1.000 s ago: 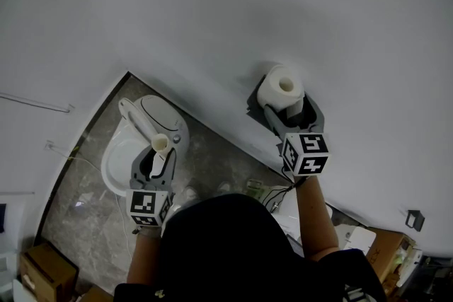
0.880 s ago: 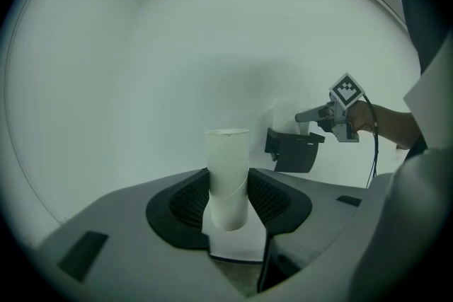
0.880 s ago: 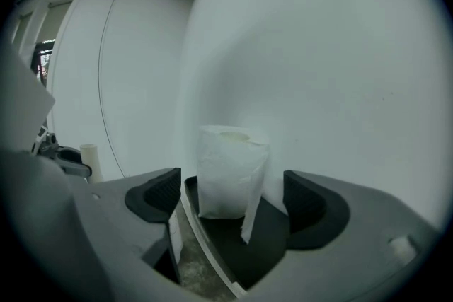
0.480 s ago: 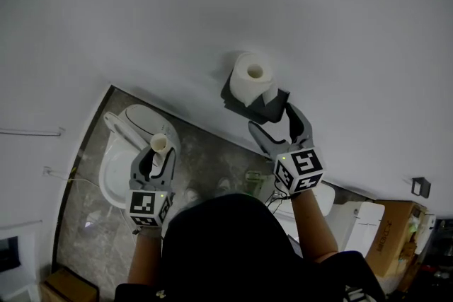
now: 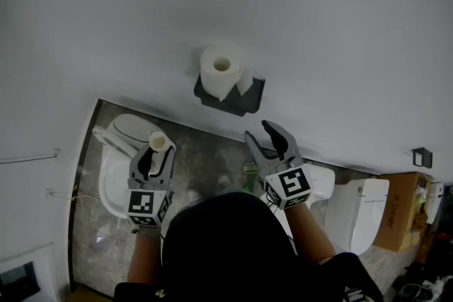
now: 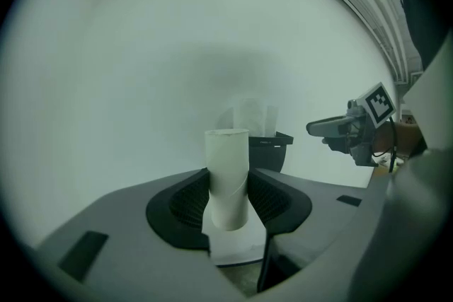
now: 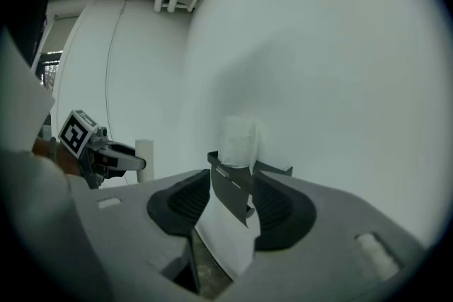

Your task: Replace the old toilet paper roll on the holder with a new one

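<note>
A full white toilet paper roll sits on the dark wall holder. My left gripper is shut on an empty cardboard tube, held upright over the toilet; the tube stands between its pads in the left gripper view. My right gripper hangs below and right of the holder, apart from it. Its jaws are closing with nothing between them. The right gripper view shows the holder and roll beyond the jaws, and the tube at left.
A white toilet with its lid up stands below the left gripper on the grey stone floor. Another white fixture and a cardboard box stand at the right. A small dark fitting is on the wall.
My right gripper has let go of the roll, drawn back from the holder and narrowed its jaws. The left gripper has kept the tube and shifted a little.
</note>
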A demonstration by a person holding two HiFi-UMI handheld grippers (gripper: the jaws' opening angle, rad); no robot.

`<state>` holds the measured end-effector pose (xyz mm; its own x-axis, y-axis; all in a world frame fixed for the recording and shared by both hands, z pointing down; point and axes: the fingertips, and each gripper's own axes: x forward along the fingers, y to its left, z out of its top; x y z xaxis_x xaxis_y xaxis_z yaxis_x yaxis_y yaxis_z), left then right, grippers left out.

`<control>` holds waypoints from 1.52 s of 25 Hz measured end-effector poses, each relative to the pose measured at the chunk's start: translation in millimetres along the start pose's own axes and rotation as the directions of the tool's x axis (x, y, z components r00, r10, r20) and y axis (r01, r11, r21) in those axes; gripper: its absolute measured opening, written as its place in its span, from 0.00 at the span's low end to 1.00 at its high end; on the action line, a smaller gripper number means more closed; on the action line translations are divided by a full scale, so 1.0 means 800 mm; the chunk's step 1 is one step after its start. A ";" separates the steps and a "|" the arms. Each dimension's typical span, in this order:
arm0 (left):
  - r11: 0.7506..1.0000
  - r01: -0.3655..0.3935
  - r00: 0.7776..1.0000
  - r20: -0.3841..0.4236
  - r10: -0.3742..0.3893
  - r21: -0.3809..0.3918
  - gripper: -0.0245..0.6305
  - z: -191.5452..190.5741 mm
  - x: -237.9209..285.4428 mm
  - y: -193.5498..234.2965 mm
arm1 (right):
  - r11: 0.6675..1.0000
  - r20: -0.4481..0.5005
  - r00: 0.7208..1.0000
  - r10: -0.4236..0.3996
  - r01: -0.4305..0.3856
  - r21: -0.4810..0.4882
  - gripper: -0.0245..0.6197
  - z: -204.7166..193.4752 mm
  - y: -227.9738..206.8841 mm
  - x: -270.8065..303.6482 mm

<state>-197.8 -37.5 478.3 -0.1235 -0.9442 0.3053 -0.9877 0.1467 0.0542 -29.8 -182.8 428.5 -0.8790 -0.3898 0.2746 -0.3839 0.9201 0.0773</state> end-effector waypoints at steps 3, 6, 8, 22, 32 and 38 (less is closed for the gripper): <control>1.000 0.026 1.000 -0.002 -0.026 0.008 0.31 0.003 0.007 -0.014 | 1.000 -0.005 1.000 -0.006 0.006 0.017 0.28 -0.014 0.004 -0.010; 0.998 0.053 0.999 -0.007 -0.052 0.017 0.31 0.006 0.011 -0.026 | 0.999 -0.005 1.000 0.002 -0.002 0.037 0.21 -0.018 0.011 -0.019; 0.998 0.068 0.998 -0.011 -0.068 0.019 0.31 0.006 0.013 -0.033 | 0.999 -0.016 1.000 0.009 -0.009 0.039 0.16 -0.026 0.016 -0.023; 0.994 0.105 0.994 -0.021 -0.104 0.016 0.32 0.007 0.020 -0.051 | 0.996 -0.012 0.999 0.048 -0.047 0.076 0.04 -0.053 0.018 -0.024; 0.994 0.106 0.994 -0.019 -0.106 0.022 0.32 0.011 0.016 -0.051 | 0.994 -0.005 0.996 0.088 -0.087 0.065 0.04 -0.044 0.033 -0.016; 0.995 0.099 0.995 -0.017 -0.099 0.013 0.32 0.010 0.017 -0.048 | 0.994 -0.009 0.996 0.092 -0.091 0.060 0.04 -0.047 0.034 -0.012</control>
<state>-162.2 -58.6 472.5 -0.0237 -0.9488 0.3150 -0.9962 0.0488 0.0720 -21.0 -152.6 463.9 -0.9080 -0.3030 0.2893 -0.3181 0.9480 -0.0055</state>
